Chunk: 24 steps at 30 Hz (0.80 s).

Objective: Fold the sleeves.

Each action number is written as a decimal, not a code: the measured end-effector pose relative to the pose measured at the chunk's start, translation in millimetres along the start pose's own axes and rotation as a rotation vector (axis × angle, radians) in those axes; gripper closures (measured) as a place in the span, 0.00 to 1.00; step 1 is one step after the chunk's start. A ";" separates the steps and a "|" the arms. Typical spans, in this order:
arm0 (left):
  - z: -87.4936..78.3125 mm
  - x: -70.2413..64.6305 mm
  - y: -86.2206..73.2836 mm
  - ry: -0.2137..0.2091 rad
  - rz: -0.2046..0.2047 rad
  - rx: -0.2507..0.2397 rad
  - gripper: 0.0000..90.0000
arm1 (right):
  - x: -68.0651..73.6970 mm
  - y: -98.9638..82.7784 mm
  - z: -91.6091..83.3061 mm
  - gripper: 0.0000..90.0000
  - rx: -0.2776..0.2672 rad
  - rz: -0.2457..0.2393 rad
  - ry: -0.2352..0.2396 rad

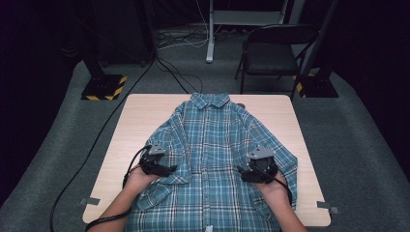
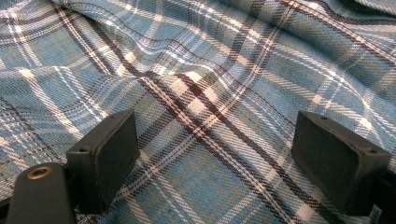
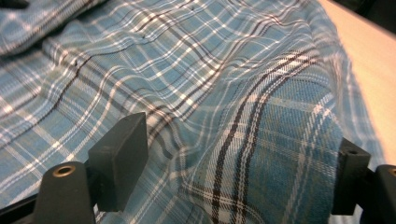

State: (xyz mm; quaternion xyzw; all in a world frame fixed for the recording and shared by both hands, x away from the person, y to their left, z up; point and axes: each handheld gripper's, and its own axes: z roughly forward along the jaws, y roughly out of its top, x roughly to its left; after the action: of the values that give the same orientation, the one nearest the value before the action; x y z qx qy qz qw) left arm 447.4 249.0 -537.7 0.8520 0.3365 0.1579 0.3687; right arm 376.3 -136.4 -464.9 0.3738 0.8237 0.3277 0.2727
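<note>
The plaid shirt (image 1: pixel 212 159) lies flat on the surface (image 1: pixel 140 116), front up, collar at the far edge and hem running off the near edge toward the person, so its long axis runs straight away from both hands. The left hand-held gripper (image 1: pixel 170 170) sits at the shirt's left side, right where the left sleeve (image 1: pixel 164 140) folds down beside the body panel; the cloth lies directly under and ahead of its tips. In the left gripper view, that left hand-held gripper (image 2: pixel 215 154) has its jaws spread wide, flat plaid between them, and neither pad presses on it.

Over to the right hand-held gripper (image 1: pixel 243 173), at the matching spot on the other side, beside the right sleeve (image 1: pixel 283 159). In the right gripper view, the right hand-held gripper (image 3: pixel 233 163) stands spread too, but a raised ridge of fabric bulges up between the jaws and leans against the far one; whether the pads truly bite that fold, I can't tell.

Both hands come in from the near edge, wrists low, jaws pointing inward toward the shirt's middle, roughly level with each other. Each is equally near its own sleeve, so the coming move looks like a two-sided pinch, turning on those sleeve folds just ahead of the tips.
</note>
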 end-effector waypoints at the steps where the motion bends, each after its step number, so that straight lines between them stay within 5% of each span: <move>1: -0.2 0.1 -0.2 0.000 0.000 0.000 0.16 | 5.0 2.2 1.0 0.25 0.012 -0.029 -0.010; 3: -0.9 0.5 -0.7 0.001 -0.001 0.001 0.16 | 6.7 3.3 8.2 0.25 0.082 -0.057 -0.001; 5: -1.6 0.8 -1.4 0.002 -0.003 0.002 0.16 | -3.1 -2.8 16.5 0.22 0.113 -0.006 0.031; 8: -2.2 1.5 -2.6 0.003 -0.006 -0.004 0.16 | -22.2 -18.3 24.7 0.19 0.071 0.091 0.108; 14: -2.2 1.4 -2.8 0.011 -0.012 -0.006 0.16 | -50.6 -45.6 39.3 0.16 0.021 0.200 0.137; 17: -2.4 1.7 -2.8 0.013 -0.014 -0.004 0.16 | -62.4 -52.7 36.1 0.16 0.025 0.244 0.106; 21: -2.7 3.1 -2.9 0.014 -0.015 -0.003 0.16 | -62.3 -36.1 2.0 0.17 -0.089 0.216 -0.013; 24: -2.5 2.6 -2.3 0.019 -0.022 0.000 0.16 | -44.4 -16.0 -17.9 0.19 -0.197 0.152 0.006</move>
State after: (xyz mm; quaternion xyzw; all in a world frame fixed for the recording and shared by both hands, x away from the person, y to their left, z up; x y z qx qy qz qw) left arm 447.0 253.2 -537.6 0.8467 0.3492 0.1617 0.3673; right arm 382.2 -185.8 -456.3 0.4056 0.7577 0.4278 0.2799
